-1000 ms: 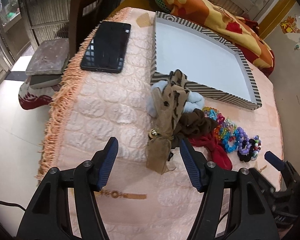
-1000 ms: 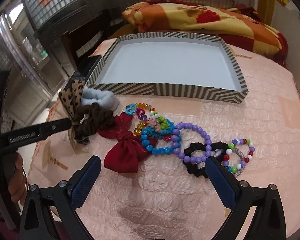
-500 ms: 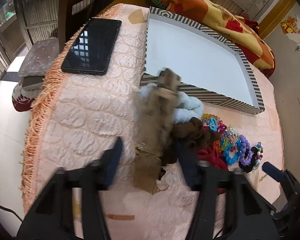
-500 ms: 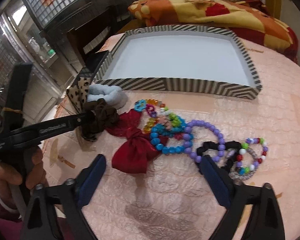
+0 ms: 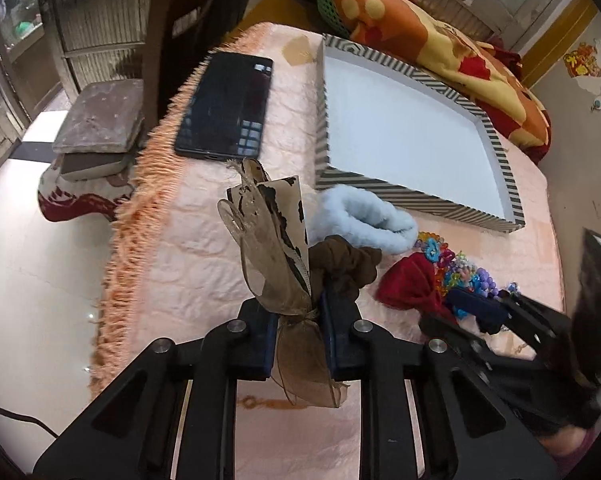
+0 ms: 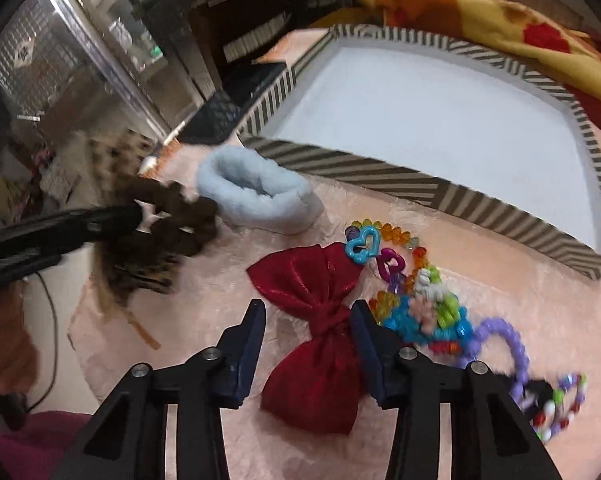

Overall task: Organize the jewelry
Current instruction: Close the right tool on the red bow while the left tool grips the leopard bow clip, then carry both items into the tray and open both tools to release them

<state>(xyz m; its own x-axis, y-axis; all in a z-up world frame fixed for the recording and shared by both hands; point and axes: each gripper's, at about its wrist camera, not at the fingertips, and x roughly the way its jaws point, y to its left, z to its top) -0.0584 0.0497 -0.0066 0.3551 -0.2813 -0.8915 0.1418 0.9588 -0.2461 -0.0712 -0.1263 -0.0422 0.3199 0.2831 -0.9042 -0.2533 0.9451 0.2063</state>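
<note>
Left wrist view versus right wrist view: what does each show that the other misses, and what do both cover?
Only the left wrist view: the full black phone, a cushioned stool, and the left tongs shut on the leopard-print bow.

Only the right wrist view: the right tongs around the red bow's knot, not yet pinching it, and the purple bead bracelet.

Both: striped tray, light blue scrunchie, brown scrunchie.

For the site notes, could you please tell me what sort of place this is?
Probably a lived-in home room, perhaps a bedroom: a quilted fringed cover under the striped tray, a patterned blanket behind it, and a cartoon sticker on the wall.
</note>
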